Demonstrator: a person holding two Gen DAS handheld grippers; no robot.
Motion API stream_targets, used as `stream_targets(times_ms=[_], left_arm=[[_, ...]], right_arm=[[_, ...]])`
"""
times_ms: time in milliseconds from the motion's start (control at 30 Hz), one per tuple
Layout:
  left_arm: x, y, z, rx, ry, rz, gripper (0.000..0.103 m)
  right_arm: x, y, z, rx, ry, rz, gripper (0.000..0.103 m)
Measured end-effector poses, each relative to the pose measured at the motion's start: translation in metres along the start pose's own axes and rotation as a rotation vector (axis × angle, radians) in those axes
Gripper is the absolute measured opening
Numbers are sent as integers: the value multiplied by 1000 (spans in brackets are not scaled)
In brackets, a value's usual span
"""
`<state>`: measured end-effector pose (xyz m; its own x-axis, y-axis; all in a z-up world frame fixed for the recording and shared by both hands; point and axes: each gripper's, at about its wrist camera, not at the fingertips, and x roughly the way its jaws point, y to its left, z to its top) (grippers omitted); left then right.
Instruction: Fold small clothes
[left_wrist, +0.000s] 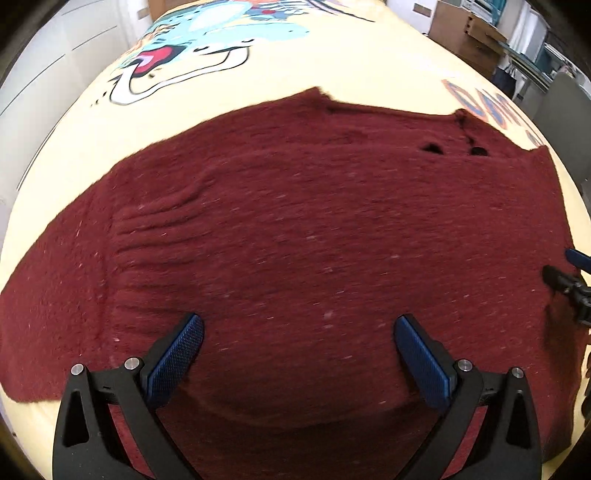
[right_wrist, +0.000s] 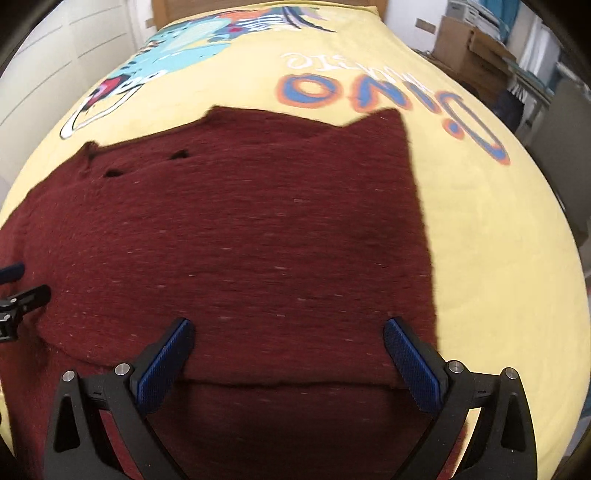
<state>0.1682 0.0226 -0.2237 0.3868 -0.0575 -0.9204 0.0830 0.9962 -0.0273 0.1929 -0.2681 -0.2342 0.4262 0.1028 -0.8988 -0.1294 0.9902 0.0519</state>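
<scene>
Dark red sweater (left_wrist: 314, 229): fuzzy matt knit, pale flecks, ribbing at 9 o'clock. Yellow bedsheet (right_wrist: 498, 258): smooth matt printed cloth. Left gripper (left_wrist: 299, 332): matt black plastic, textured blue pads, shiny metal pins. Cardboard boxes (left_wrist: 465, 33) at 1 o'clock.

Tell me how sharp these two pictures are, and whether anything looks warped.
Left wrist view: the dark red knitted sweater is smeared by motion blur, and fisheye bulges the yellow printed bedspread. Right wrist view: similar blur and bulge; the right gripper looks sharper.

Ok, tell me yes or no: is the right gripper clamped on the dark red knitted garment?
No: the right gripper has its blue pads spread wide above the dark red knitted garment, pinching nothing.
</scene>
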Motion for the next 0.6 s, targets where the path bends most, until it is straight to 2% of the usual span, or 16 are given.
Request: stream_targets(times_ms=[400, 600], left_arm=[[2, -9, -3, -11, -5, 18, 102], [3, -11, 2, -33, -14, 34, 102]], right_arm=[[5, 5, -9, -7, -45, 3, 102], [7, 11, -6, -15, -12, -20, 102]])
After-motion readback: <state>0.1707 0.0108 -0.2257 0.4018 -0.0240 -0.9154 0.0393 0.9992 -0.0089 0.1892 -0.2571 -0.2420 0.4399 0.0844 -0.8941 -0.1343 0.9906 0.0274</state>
